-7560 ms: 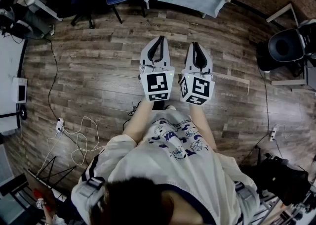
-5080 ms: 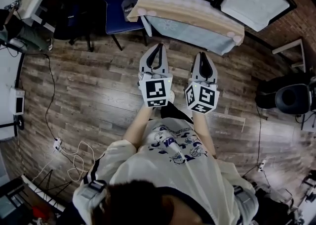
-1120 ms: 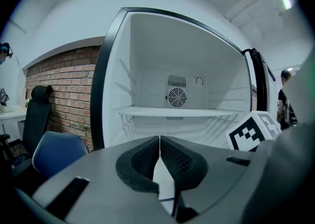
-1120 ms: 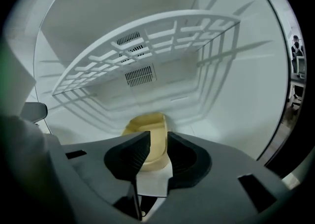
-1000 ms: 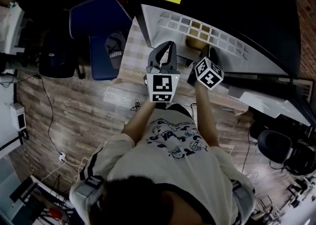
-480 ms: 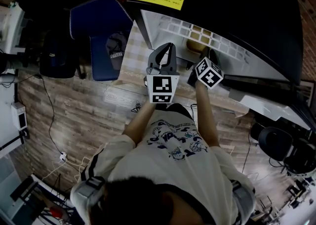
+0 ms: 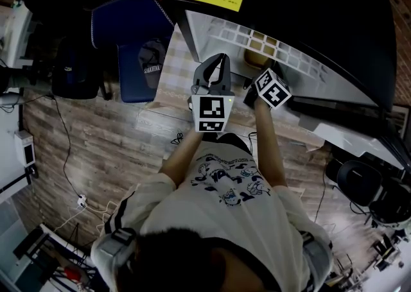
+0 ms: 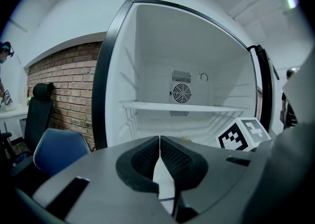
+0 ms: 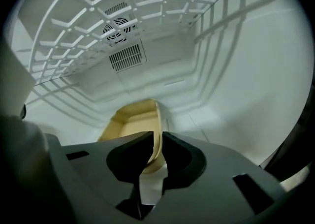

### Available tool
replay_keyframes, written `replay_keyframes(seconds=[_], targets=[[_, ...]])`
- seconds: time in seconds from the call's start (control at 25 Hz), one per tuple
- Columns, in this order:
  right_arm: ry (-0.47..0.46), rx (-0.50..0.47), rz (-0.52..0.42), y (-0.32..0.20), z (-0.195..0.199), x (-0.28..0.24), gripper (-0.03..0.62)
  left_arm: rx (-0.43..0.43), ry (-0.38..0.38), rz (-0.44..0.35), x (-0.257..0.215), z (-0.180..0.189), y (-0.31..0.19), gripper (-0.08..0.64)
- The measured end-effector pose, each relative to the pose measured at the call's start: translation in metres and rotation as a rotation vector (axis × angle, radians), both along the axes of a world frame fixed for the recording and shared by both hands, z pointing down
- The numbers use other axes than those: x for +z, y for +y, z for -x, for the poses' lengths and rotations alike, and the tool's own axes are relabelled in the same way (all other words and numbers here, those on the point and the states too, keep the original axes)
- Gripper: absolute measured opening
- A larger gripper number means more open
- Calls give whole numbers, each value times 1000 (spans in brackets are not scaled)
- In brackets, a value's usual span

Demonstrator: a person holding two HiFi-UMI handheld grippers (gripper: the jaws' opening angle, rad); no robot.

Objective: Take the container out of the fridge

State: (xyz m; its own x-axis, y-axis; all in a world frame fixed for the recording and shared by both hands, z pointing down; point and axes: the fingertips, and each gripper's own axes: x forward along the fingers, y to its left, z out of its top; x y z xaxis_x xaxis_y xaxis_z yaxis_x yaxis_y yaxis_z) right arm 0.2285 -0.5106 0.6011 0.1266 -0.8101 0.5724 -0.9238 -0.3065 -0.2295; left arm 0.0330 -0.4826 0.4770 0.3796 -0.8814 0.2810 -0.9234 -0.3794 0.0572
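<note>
Container (image 9: 129, 123) long axis points toward fridge (image 9: 236, 95) back.

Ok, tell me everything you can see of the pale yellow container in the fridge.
The pale yellow container is a shallow open tray with rounded corners and a matte look, perhaps plastic; what shows inside is empty. It seems to rest on the white fridge floor under the white wire shelf. The right gripper has its jaws closed on its right-hand wall.
</note>
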Motion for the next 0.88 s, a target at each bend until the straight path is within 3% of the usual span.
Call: replay_keyframes(seconds=[0.88], targets=[[-12,52,-33,16,-7,-9,46,-5,3,-8,-4,5,9,21]])
